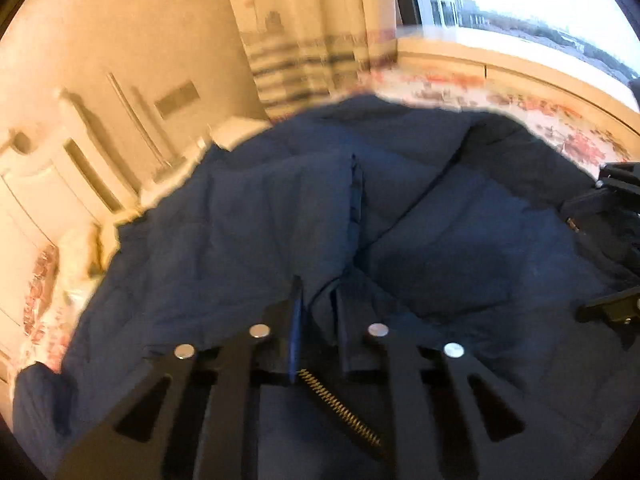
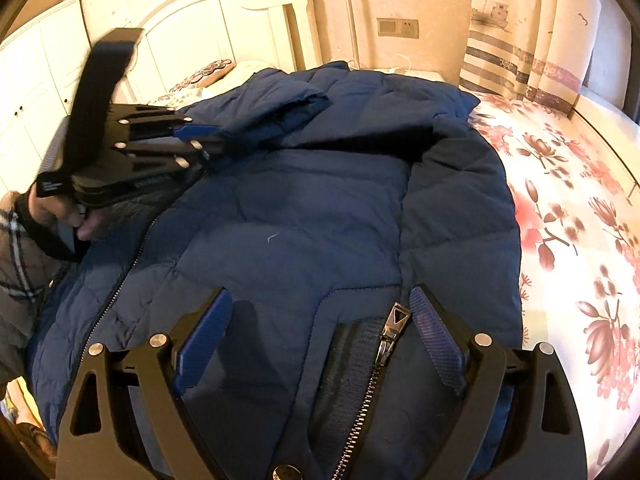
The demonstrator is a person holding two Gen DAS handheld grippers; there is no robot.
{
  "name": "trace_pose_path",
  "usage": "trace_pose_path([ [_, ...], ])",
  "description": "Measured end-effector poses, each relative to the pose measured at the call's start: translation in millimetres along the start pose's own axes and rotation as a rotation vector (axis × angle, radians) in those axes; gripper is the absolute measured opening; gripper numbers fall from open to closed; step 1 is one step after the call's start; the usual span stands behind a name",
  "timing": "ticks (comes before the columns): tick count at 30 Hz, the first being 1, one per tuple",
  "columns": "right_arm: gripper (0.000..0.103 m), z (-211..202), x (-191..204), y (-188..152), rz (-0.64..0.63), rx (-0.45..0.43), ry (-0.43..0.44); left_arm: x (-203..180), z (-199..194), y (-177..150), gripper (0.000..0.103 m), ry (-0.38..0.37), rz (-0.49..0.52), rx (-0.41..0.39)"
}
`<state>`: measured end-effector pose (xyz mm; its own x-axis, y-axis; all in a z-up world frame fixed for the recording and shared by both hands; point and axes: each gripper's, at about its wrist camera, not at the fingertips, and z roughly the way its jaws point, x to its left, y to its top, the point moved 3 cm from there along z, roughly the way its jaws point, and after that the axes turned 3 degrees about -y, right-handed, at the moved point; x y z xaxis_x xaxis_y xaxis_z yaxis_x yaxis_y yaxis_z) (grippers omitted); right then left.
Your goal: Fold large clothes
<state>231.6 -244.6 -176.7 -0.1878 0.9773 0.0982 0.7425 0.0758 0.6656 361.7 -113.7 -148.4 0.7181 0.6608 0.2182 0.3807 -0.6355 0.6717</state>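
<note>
A dark blue quilted jacket [image 2: 300,220] lies spread on the bed, front up, with its zipper pull [image 2: 394,320] near me. In the right wrist view my left gripper [image 2: 218,140] is at the upper left, shut on a fold of the jacket's sleeve [image 2: 280,104]. The left wrist view shows that gripper [image 1: 318,284] with its fingers close together and blue fabric of the jacket [image 1: 440,240] pinched between them. My right gripper [image 2: 320,320] stands open over the jacket's zipper end, pads apart on either side of it. Its fingers [image 1: 608,310] show at the right edge of the left wrist view.
The bed's floral sheet [image 2: 560,200] runs along the right of the jacket. A white headboard [image 2: 192,32] and pillow [image 2: 208,74] are behind, with white cabinets [image 2: 32,80] at left. Striped curtains [image 2: 520,48] and a window [image 1: 540,0] stand beyond. A person's hand [image 2: 60,208] with a plaid sleeve [image 2: 16,264] holds the left gripper.
</note>
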Motion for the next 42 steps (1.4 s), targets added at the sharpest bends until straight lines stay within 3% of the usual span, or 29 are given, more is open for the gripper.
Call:
trace_pose_path([
  [3, 0.087, 0.3, -0.6, -0.9, 0.001, 0.0, 0.001, 50.4, -34.8, 3.2, 0.011, -0.102, -0.261, -0.132],
  [6, 0.087, 0.7, -1.5, -0.9, 0.0, 0.0, 0.001, 140.9, -83.6, -19.3, 0.011, -0.209, -0.663, -0.351],
  [8, 0.087, 0.7, -1.0, -1.1, 0.002, 0.0, 0.002, 195.0, -102.8, -51.0, 0.011, -0.206, -0.895, -0.446],
  [10, 0.087, 0.5, -0.6, -1.1, 0.003, 0.003, -0.001, 236.6, -111.5, -90.5, 0.013, -0.115, -1.076, -0.455],
  [11, 0.086, -0.5, -0.3, -0.7, 0.004, 0.009, -0.003, 250.0, -113.1, -111.2, 0.019, -0.061, -1.144, -0.433],
  [13, 0.086, -5.5, 1.1, 3.6, -0.006, 0.011, 0.005, 262.1, -112.3, -143.5, 0.057, -0.03, -1.237, -0.389],
  [14, 0.086, -9.6, 0.5, 8.3, -0.013, -0.006, 0.003, 262.9, -113.0, -158.3, 0.085, -0.023, -1.268, -0.375],
  [15, 0.086, -15.4, -1.3, 17.4, -0.026, -0.038, -0.012, 261.1, -114.9, -169.5, 0.092, 0.005, -1.284, -0.365],
  [20, 0.086, -18.4, -21.3, 77.1, -0.074, -0.138, -0.146, 240.1, -107.7, -173.3, 0.092, 0.007, -1.234, -0.334],
  [22, 0.083, -0.1, -25.1, 92.9, -0.125, -0.108, -0.225, 227.2, -100.1, -160.9, 0.092, 0.01, -1.155, -0.287],
  [26, 0.08, 55.6, -27.4, 96.8, -0.362, 0.015, -0.559, 182.8, -78.7, -131.6, 0.094, 0.079, -0.902, -0.187],
  [27, 0.079, 66.7, -31.5, 95.6, -0.384, 0.035, -0.6, 171.9, -70.5, -129.9, 0.096, 0.094, -0.844, -0.159],
  [29, 0.075, 68.1, -48.2, 101.6, -0.29, 0.001, -0.56, 160.5, -52.4, -131.4, 0.097, 0.08, -0.8, -0.085],
  [30, 0.064, 66.1, -57.6, 104.8, -0.229, -0.013, -0.531, 160.4, -46.1, -132.5, 0.097, 0.064, -0.806, -0.057],
  [33, 0.043, 59.6, -97.2, 107.8, 0.061, -0.042, -0.335, 166.2, -45.1, -141.4, 0.097, 0.023, -0.863, -0.082],
  [36, 0.041, 71.2, -118.9, 93.8, 0.24, -0.007, -0.239, 174.7, -49.3, -153.3, 0.097, -0.012, -0.922, -0.12],
  [42, 0.045, 76.9, -121.6, 94.2, 0.288, 0.007, -0.214, 177.9, -49.2, -156.2, 0.098, -0.02, -0.934, -0.121],
])
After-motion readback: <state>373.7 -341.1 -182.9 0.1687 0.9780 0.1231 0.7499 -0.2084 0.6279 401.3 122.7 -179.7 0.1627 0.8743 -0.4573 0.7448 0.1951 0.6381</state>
